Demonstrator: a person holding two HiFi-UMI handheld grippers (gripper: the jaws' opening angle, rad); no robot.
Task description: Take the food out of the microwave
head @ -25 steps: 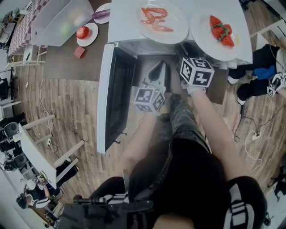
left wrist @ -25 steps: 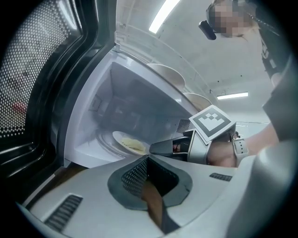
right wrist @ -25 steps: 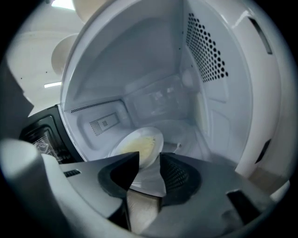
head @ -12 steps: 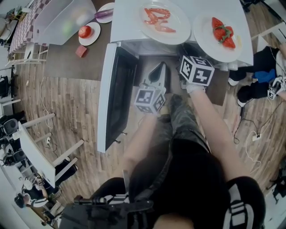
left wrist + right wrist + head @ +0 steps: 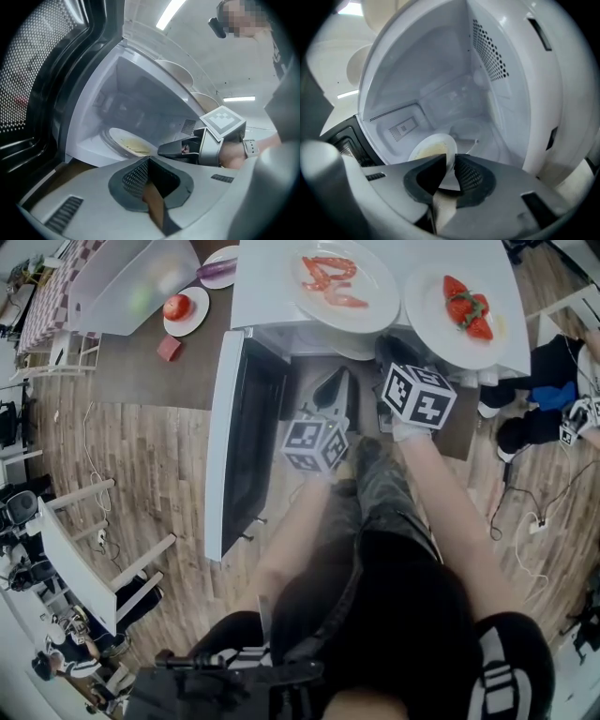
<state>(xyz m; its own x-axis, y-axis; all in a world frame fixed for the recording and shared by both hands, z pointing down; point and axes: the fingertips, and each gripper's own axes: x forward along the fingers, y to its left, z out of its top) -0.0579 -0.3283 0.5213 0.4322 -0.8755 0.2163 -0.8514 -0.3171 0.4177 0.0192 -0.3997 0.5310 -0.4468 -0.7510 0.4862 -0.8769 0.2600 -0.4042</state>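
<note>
White microwave (image 5: 267, 296), black door (image 5: 248, 427), white plate (image 5: 449, 142) holding seemingly pale yellow food (image 5: 429, 150).

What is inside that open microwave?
A white plate of pale yellowish food lies inside the microwave. The right tool, whose jaws have just been closing on its rim, covers the plate's near edge. What the food is cannot be told.

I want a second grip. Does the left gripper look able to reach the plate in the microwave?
Probably yes: the door is wide open and the plate shows a bare left rim. The right gripper, jaws just closing on that rim, takes only the right edge. The shut left gripper must open first.
</note>
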